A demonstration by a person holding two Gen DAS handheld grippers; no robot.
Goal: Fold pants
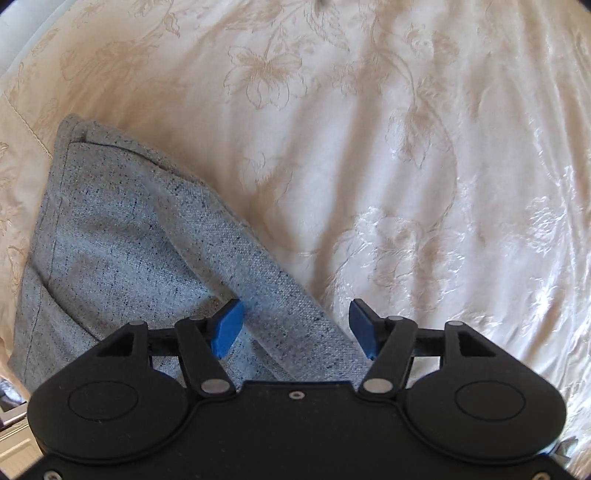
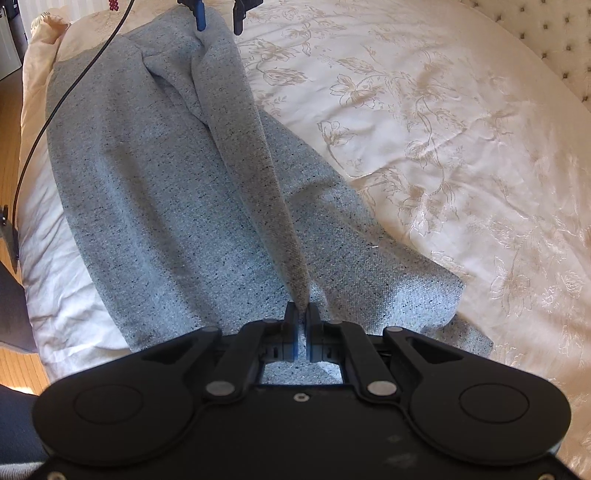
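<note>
Grey speckled pants [image 1: 129, 229] lie on a cream flowered bedspread [image 1: 369, 147]. In the left wrist view my left gripper [image 1: 295, 326] points down over them, open, with a raised fold of the cloth running between its blue pads [image 1: 229, 325]; neither pad presses on it. In the right wrist view the pants [image 2: 166, 177] stretch away from me with a long ridge down their middle. My right gripper [image 2: 302, 325] is shut on the near end of that ridge. The left gripper [image 2: 218, 18] stands open at the far end of the same ridge.
The bedspread [image 2: 424, 129] spreads wide to the right of the pants. A tufted headboard [image 2: 554, 44] curves along the far right. A black cable [image 2: 48, 110] hangs over the bed's left edge, with a white sheet [image 2: 55, 295] and wooden floor [image 2: 11, 147] there.
</note>
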